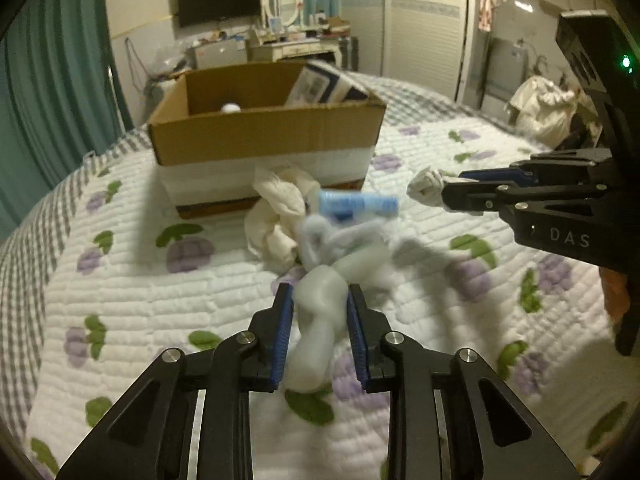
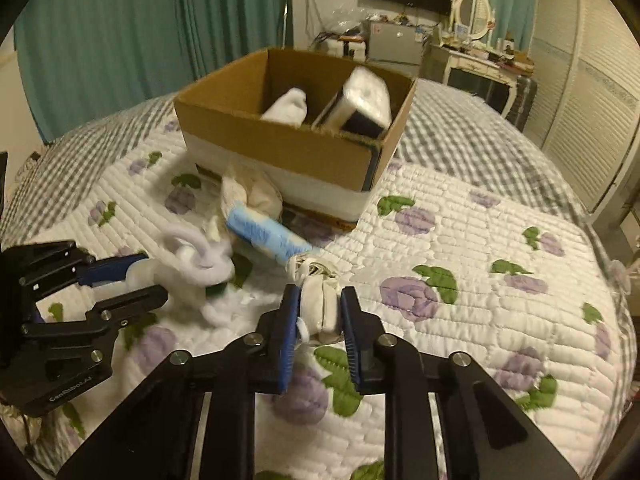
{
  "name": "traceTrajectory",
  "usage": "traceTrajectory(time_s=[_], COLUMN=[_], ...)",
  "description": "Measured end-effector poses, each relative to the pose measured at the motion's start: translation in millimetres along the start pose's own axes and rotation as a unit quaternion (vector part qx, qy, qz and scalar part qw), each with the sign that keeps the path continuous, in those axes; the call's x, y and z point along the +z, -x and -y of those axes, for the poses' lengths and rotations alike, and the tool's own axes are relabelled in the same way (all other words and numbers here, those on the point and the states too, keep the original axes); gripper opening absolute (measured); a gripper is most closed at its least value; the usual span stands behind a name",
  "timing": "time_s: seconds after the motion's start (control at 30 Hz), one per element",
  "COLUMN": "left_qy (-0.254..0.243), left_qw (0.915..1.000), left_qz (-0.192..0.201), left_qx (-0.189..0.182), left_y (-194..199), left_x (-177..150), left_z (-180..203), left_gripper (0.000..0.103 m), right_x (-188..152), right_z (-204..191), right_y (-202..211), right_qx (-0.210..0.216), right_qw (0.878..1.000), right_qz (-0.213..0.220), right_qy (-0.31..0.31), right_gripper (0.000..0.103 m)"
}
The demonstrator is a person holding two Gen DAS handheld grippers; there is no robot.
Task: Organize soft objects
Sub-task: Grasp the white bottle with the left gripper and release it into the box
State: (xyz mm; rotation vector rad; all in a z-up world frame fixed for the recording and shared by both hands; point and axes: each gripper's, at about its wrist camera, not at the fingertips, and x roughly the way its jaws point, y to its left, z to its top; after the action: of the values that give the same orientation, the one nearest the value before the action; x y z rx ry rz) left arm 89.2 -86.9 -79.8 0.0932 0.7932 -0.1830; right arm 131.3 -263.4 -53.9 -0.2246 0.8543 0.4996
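My left gripper (image 1: 319,300) is shut on a white knotted soft bundle (image 1: 320,304), also seen in the right wrist view (image 2: 192,268), held above the quilt. My right gripper (image 2: 320,304) is shut on a small cream rolled cloth (image 2: 320,300), which shows in the left wrist view (image 1: 426,188). A blue-white pack (image 1: 358,203) and a cream crumpled cloth (image 1: 276,208) lie in front of the cardboard box (image 1: 264,136). The box holds a white soft item (image 2: 290,106) and a wrapped pack (image 2: 360,102).
The flowered quilt (image 2: 480,280) covers the bed. Teal curtains (image 2: 120,40) hang behind. A dresser with mirror (image 2: 476,52) stands at the back right, and a cloth bag (image 1: 544,108) sits beyond the bed.
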Motion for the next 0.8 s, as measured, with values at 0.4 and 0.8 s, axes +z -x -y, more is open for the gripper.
traceTrajectory(time_s=[0.4,0.8], left_qy=[0.012,0.010], left_qw=[0.9973,0.9927], left_qz=[0.072,0.107], left_qx=[0.008,0.056], left_y=[59,15], left_x=[54,138], left_z=[-32,-80], left_gripper=[0.026,0.026], right_x=[72,173], right_z=[-32,-36], right_y=[72,35], right_qx=[-0.013,-0.006], right_qw=[0.996,0.990], right_qz=[0.086,0.140], right_qy=[-0.006,-0.022], right_gripper=[0.019,0.019])
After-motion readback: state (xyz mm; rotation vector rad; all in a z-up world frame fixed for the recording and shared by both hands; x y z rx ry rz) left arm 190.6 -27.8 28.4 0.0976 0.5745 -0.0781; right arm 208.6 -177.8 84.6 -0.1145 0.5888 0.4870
